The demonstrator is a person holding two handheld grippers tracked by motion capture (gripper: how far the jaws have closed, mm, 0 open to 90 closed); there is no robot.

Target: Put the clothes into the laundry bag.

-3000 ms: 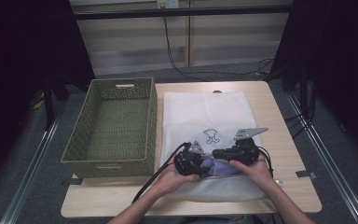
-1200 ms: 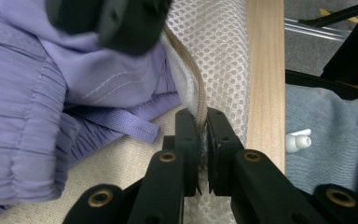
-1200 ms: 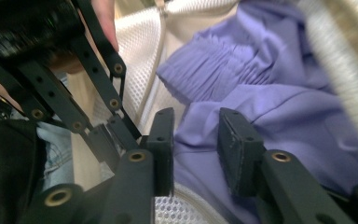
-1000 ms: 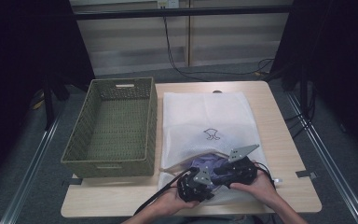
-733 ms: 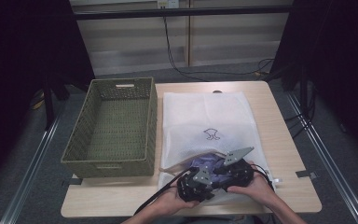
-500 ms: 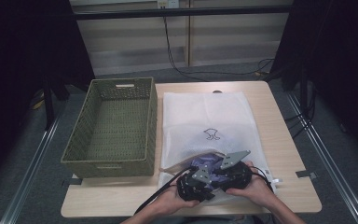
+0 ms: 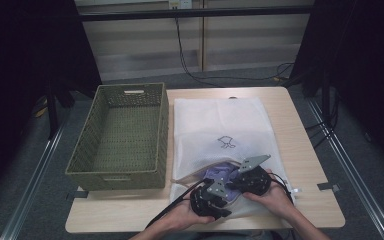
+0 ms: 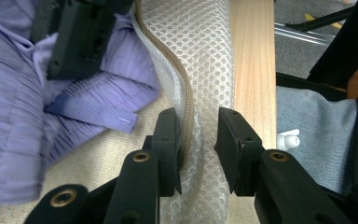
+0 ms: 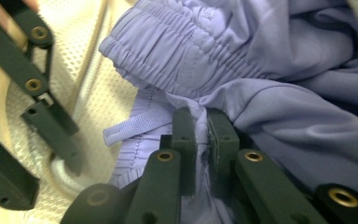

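Lilac shorts point(image 9: 242, 60) lie half inside the mesh bag point(image 7: 220, 120) at the table's near edge. Right gripper point(image 9: 202, 126): jaws just closed, clamped on shorts fabric. Left gripper point(image 8: 199, 135): jaws just opened, zip edge between them, loose. Extraction remains; basket point(image 7: 122, 132) stands empty.

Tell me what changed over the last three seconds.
Both hands drew back toward the table's near edge. The right gripper has just been closing and now pinches the purple garment. The left gripper has just been opening, the mesh bag edge loose between its jaws. The basket stayed put.
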